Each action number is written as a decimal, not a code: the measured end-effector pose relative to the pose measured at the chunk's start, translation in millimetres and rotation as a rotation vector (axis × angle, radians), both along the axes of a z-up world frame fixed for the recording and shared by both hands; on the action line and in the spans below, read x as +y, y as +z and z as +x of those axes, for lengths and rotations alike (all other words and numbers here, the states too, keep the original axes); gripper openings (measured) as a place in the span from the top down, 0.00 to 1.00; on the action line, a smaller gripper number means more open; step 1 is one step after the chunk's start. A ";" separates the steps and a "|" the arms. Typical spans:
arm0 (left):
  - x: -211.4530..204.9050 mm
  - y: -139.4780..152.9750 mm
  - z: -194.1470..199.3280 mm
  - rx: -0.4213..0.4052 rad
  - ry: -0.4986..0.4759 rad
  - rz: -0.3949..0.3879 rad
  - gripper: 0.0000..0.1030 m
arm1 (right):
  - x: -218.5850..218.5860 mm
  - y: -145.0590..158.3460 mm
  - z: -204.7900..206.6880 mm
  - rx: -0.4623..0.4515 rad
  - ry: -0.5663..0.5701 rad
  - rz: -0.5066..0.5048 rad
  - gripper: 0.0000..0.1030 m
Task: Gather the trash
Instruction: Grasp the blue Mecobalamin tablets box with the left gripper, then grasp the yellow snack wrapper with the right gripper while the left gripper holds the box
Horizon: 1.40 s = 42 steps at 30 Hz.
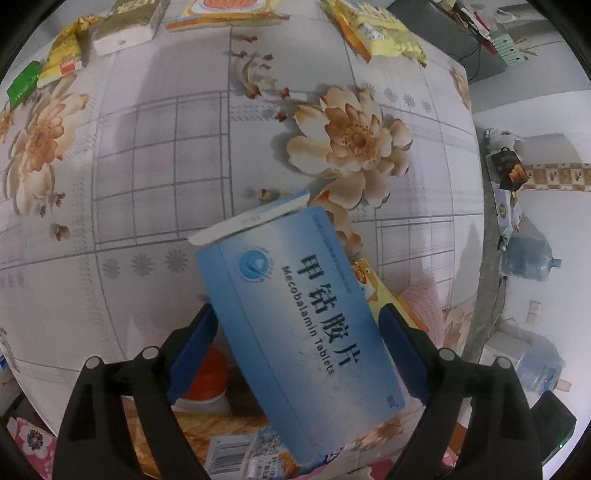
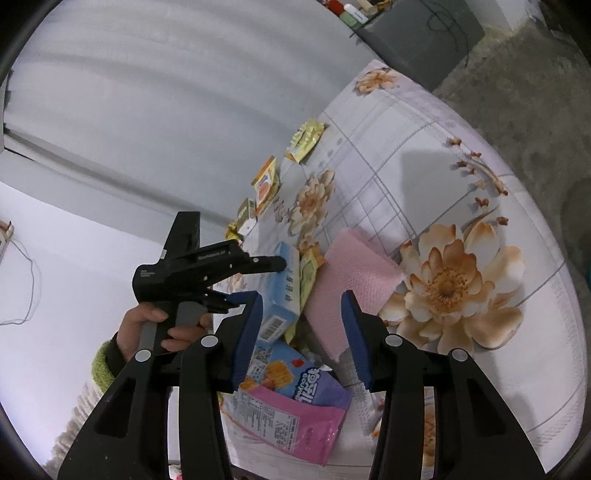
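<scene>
My left gripper (image 1: 297, 310) is shut on a blue medicine box (image 1: 306, 332) with white and blue print; its pads lie against both long sides and the box sits tilted between them. The box's top flap (image 1: 255, 218) hangs open. Seen from the right wrist, the same box (image 2: 284, 291) hangs in the left gripper (image 2: 280, 264) over a heap of wrappers. The heap holds a pink wrapper (image 2: 295, 424), a purple snack pack (image 2: 321, 380) and a blue cracker pack (image 2: 277, 365). My right gripper (image 2: 302, 295) stands open just before the heap, holding nothing.
A pink cloth (image 2: 354, 284) lies beside the heap on the flowered tablecloth (image 2: 443, 184). More packets (image 1: 376, 29), a small carton (image 1: 125, 29) and a green packet (image 1: 24, 83) line the far edge. Water jugs (image 1: 528, 254) stand on the floor past the table's right edge.
</scene>
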<state>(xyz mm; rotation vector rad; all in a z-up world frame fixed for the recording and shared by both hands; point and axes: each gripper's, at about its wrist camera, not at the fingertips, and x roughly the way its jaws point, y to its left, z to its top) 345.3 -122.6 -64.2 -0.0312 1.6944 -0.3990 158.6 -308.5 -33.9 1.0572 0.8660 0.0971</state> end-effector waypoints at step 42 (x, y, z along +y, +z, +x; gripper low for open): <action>69.8 139.8 -53.7 -0.555 0.041 -0.335 0.21 | 16.0 -56.1 82.5 0.168 0.090 0.110 0.75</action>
